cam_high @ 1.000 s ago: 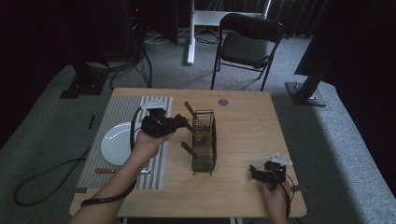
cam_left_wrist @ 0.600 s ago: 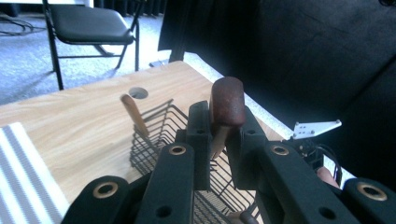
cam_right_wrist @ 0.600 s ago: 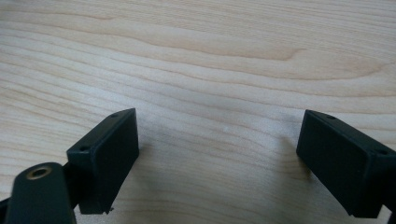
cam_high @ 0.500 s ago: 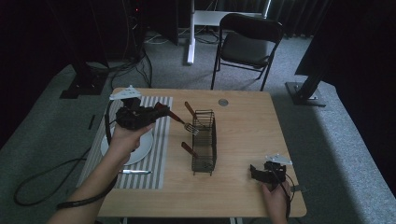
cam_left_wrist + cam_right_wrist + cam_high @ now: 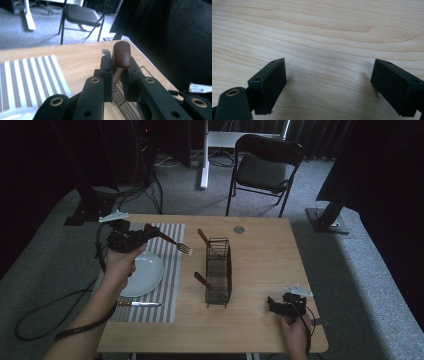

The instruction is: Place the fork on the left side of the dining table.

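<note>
a: what stood on the wooden table (image 5: 260, 255)?
b: a black wire rack (image 5: 219, 270) sat near the middle, with two brown handles (image 5: 202, 236) sticking out of its left side, one toward the far end and one toward the near end.
a: and to the left of it?
b: a striped placemat (image 5: 170, 265) lay there with a white plate (image 5: 145, 274) on it. a knife (image 5: 139, 304) lay on the mat's near end, just beside the plate.
a: anything at the far edge?
b: a small round grey disc (image 5: 239, 229) lay there.
a: beyond the table?
b: a black folding chair (image 5: 267, 167) stood on grey carpet, and cables (image 5: 125, 195) ran across the floor at the far left.
</note>
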{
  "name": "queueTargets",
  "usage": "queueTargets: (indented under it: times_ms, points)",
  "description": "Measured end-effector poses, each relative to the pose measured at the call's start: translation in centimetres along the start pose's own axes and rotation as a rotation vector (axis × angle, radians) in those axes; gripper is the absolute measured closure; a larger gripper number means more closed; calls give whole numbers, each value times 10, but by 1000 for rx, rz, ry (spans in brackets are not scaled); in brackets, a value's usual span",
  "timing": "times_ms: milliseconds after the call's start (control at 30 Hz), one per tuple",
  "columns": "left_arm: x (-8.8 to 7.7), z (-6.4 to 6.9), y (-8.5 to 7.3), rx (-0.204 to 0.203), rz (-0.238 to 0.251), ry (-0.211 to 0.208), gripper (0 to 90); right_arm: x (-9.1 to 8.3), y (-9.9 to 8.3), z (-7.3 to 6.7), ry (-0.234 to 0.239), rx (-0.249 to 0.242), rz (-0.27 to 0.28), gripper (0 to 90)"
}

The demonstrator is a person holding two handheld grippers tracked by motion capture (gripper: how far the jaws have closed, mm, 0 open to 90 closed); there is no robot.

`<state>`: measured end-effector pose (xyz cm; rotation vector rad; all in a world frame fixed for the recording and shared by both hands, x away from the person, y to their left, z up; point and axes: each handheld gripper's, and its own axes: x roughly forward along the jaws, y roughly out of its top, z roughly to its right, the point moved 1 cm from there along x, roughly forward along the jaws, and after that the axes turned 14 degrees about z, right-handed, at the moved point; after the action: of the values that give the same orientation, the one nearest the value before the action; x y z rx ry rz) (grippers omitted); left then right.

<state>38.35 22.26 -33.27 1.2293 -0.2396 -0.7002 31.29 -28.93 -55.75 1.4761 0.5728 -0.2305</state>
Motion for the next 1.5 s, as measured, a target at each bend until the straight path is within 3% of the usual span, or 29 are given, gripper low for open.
queueTargets:
  times_ms: [267, 433, 533, 633, 767, 933, 1200, 1433, 1500]
  points:
    - [6, -40, -21, -46, -17, 105, 804, 0, 0, 0, 0, 0, -1, 126]
    - [8, -72, -33, -128, 24, 124, 803, 0, 0, 0, 0, 0, -1, 125]
    - [12, -90, -39, -158, 39, 153, 804, 0, 0, 0, 0, -1, -1, 125]
    - [17, -102, -41, -164, 42, 176, 803, 0, 0, 0, 0, -1, -1, 125]
    - [25, -114, -40, -185, 39, 193, 804, 0, 0, 0, 0, -1, -1, 125]
    - [35, -124, -39, -171, 15, 232, 804, 0, 0, 0, 0, -1, -1, 125]
    - [49, -139, -42, -200, 3, 251, 804, 0, 0, 0, 0, -1, -1, 125]
    - [53, -157, -52, -289, 15, 264, 803, 0, 0, 0, 0, -1, -1, 125]
    - [56, -161, -56, -305, 4, 287, 804, 0, 0, 0, -1, 1, -1, 126]
